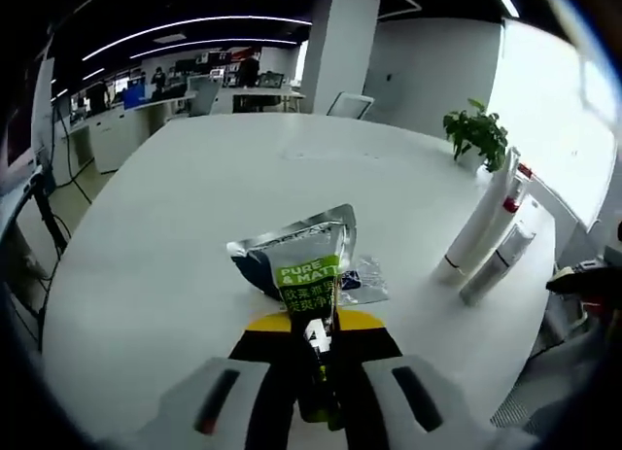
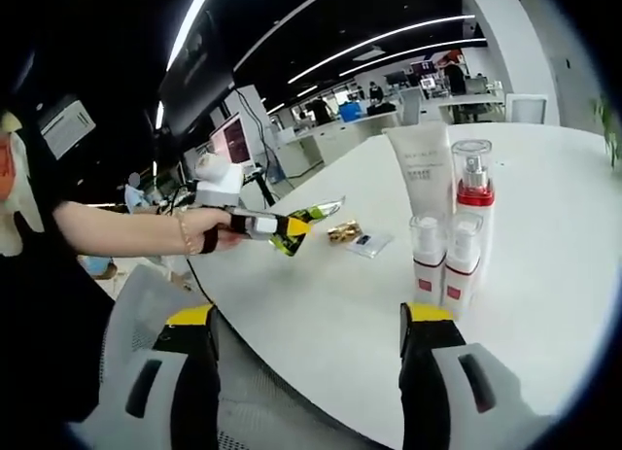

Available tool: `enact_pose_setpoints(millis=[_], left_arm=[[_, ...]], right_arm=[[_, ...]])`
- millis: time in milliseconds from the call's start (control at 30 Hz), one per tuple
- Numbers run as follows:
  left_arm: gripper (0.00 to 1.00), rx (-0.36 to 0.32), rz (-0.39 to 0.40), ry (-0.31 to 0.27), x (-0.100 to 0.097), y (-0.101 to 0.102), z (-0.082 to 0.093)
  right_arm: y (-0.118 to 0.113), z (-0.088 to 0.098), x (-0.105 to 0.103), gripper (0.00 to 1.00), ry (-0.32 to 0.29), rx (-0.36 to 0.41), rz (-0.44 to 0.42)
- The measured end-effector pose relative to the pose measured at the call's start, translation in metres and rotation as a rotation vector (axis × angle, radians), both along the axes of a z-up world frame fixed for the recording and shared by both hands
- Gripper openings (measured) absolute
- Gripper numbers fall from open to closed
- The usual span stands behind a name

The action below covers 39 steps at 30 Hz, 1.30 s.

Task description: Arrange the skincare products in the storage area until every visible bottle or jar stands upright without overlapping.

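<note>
White table [image 1: 194, 207]; sachet [image 1: 309, 265] between fingers [image 1: 219, 401]

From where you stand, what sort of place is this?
Probably an open-plan office: a big white table, rows of desks with monitors behind it, and long ceiling light strips.

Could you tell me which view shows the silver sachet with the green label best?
The left gripper view: the sachet sits close and centred, held in the left tool, label readable. The right gripper view shows it small, edge-on.
</note>
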<state>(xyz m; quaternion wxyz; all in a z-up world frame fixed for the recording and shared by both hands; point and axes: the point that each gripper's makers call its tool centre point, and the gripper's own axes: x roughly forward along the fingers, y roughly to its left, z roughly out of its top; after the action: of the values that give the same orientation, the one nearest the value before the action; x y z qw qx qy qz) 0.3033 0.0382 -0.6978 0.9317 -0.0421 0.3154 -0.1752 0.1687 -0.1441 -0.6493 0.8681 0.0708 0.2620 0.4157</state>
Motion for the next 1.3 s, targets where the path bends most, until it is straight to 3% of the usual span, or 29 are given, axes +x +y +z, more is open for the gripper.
enact_pose_setpoints(millis=[167, 300, 700, 1000, 1300], left_arm=[[0.07, -0.037, -0.034, -0.041, -0.013, -0.014, 0.024], [0.08, -0.056, -0.073, -0.074, -0.022, -0.026, 0.042], [0.09, -0.108, -0.181, -0.149, -0.062, -0.063, 0.086], [0.09, -0.128, -0.259, -0.171, -0.094, -0.081, 0.104], [0.11, -0.206, -0.344, -0.178, -0.123, -0.105, 0.117]], right_arm=[[0.008, 0.017, 0.001, 0.72, -0.011, 0.057, 0.021], [0.023, 0.036, 0.004, 0.71, -0.015, 0.158, 0.022], [0.046, 0.053, 0.007, 0.66, 0.012, 0.272, 0.031], [0.057, 0.06, 0.009, 0.61, 0.041, 0.331, 0.028], [0.056, 0.077, 0.024, 0.48, 0.103, 0.518, -0.052]])
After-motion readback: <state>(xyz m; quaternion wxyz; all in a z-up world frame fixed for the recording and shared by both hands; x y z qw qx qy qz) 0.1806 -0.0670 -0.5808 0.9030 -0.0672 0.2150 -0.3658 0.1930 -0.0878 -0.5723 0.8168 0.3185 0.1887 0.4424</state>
